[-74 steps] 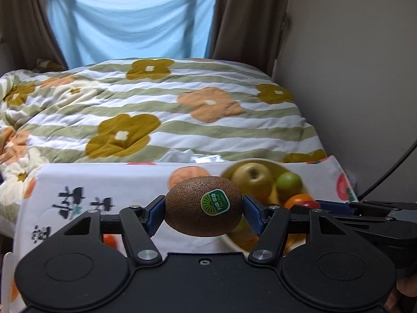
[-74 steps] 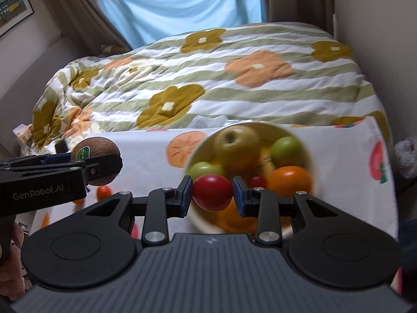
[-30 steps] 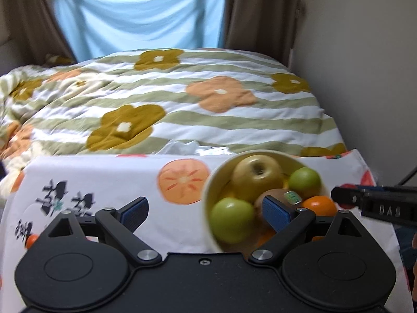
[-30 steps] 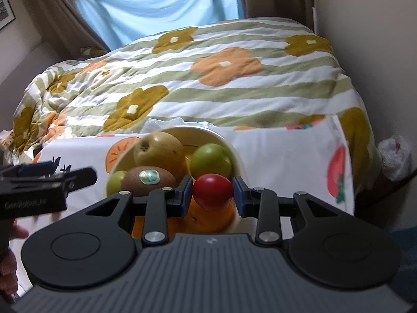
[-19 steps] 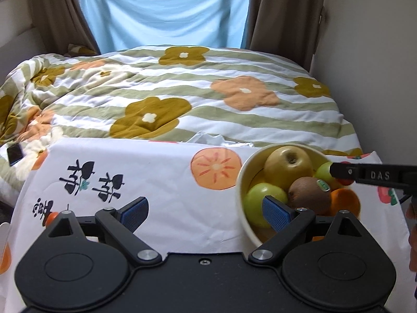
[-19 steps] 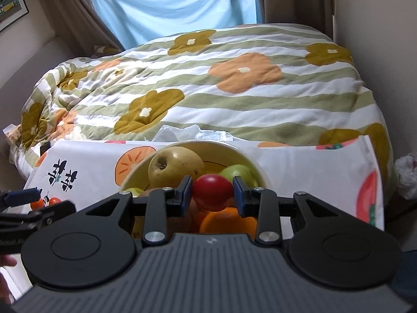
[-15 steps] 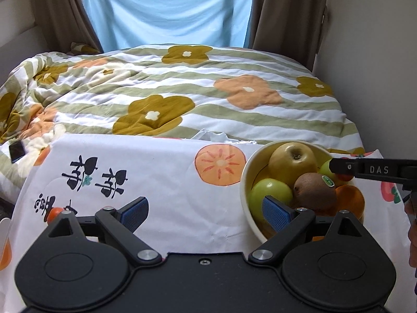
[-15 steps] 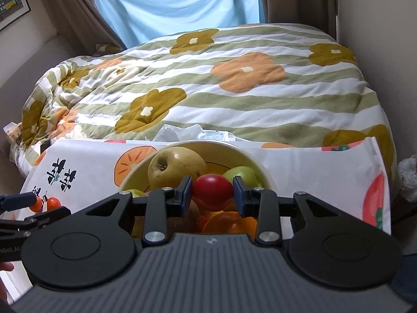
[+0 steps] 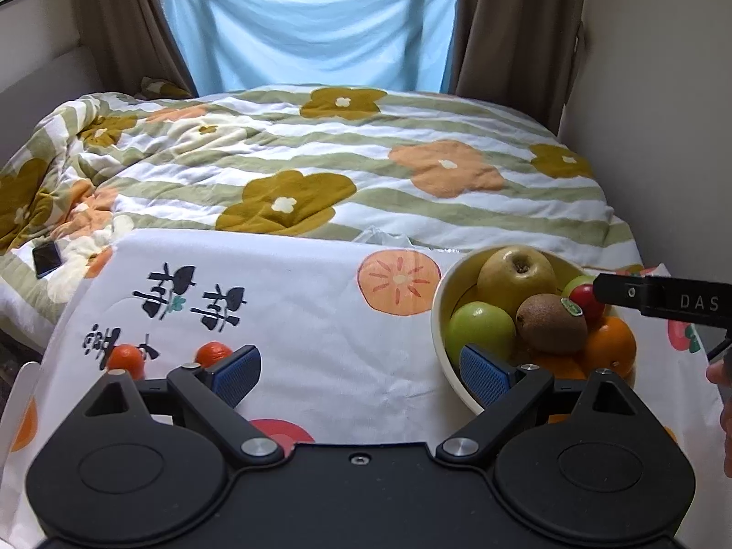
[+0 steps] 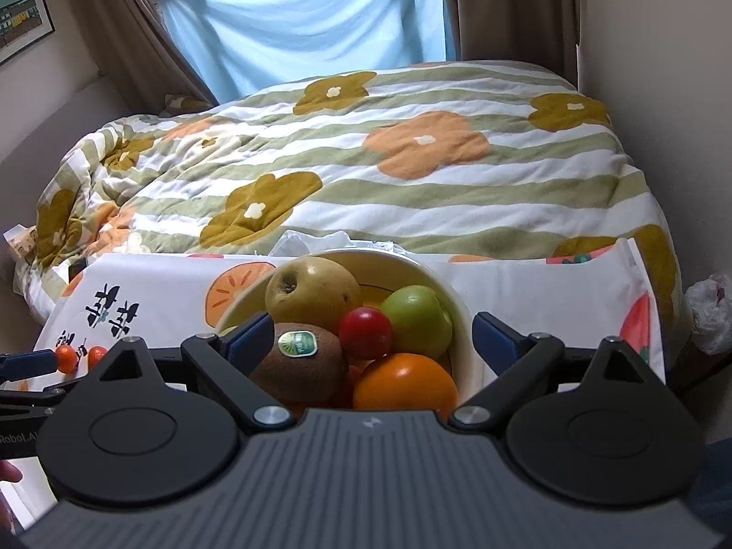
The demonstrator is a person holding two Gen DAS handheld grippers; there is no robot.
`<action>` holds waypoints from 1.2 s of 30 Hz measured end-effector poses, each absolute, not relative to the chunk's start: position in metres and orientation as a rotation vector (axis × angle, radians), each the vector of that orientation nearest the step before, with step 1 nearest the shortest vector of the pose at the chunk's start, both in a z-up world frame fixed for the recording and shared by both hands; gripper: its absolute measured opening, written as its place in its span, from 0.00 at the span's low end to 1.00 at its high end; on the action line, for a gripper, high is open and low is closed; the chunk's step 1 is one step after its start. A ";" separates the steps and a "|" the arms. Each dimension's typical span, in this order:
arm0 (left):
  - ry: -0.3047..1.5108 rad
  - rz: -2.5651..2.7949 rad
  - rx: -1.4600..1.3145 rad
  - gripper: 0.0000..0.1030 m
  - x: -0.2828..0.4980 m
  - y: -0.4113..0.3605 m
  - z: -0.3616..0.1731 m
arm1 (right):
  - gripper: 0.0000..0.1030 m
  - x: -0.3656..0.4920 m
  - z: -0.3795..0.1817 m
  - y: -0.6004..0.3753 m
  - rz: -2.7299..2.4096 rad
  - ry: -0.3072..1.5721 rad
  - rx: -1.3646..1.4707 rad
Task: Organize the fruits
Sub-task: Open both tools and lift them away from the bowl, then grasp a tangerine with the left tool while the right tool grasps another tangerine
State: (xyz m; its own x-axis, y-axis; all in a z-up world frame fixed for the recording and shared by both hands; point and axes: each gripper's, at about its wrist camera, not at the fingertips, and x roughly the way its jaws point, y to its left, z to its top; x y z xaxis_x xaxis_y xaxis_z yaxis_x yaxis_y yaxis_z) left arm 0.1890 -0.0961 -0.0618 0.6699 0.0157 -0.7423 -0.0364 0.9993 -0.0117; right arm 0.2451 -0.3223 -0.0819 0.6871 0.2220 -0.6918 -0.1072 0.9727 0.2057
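Right, the small red fruit [image 10: 365,332] sits in the cream bowl [image 10: 460,320], resting among the kiwi [image 10: 297,363], the green apple [image 10: 416,320], the orange [image 10: 405,386] and the big yellow-brown apple [image 10: 313,293]. The kiwi carries a green oval sticker [image 10: 298,343]; I cannot make out its print. My right gripper [image 10: 373,336] is over the bowl with its jaws opening wide, the blue pads clear of the red fruit on both sides, so nothing is pinched. From the left wrist view, that gripper's black finger shows the white letters "DAS" [image 9: 697,303]. My left gripper [image 9: 361,373] hangs over the tablecloth [image 9: 320,320] beside the bowl, jaws spread and empty. Two small orange fruits [image 9: 126,359] lie on the cloth near its left pad. The cloth bears black brush characters [image 9: 192,299] and persimmon prints. On the left gripper's side I read "Robot.AI" [image 10: 16,437]. Beyond lies a flowered, striped quilt [image 9: 343,169] with a phone [image 9: 46,259] on it.
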 end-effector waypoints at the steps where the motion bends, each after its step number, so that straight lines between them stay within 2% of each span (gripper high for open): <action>1: 0.828 0.034 -0.028 0.93 0.186 -0.095 -0.059 | 1.00 0.243 -0.079 -0.320 0.187 0.789 0.146; 16: 0.688 0.172 -0.065 0.93 0.126 -0.043 -0.007 | 1.00 0.200 -0.030 -0.260 0.320 0.751 0.102; 26: 0.670 0.201 -0.095 0.93 0.105 0.013 -0.015 | 1.00 0.184 -0.034 -0.189 0.366 0.758 0.073; 36: 0.761 0.150 -0.023 0.93 0.136 0.062 -0.054 | 1.00 0.193 -0.065 -0.130 0.324 0.785 0.065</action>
State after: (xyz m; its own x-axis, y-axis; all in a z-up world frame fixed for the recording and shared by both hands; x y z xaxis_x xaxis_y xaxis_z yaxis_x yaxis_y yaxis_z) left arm 0.1356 0.0623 -0.0536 0.7139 0.1274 -0.6886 -0.1438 0.9890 0.0339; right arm 0.1932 -0.1299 -0.0645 0.6608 0.3098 -0.6836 -0.2620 0.9488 0.1767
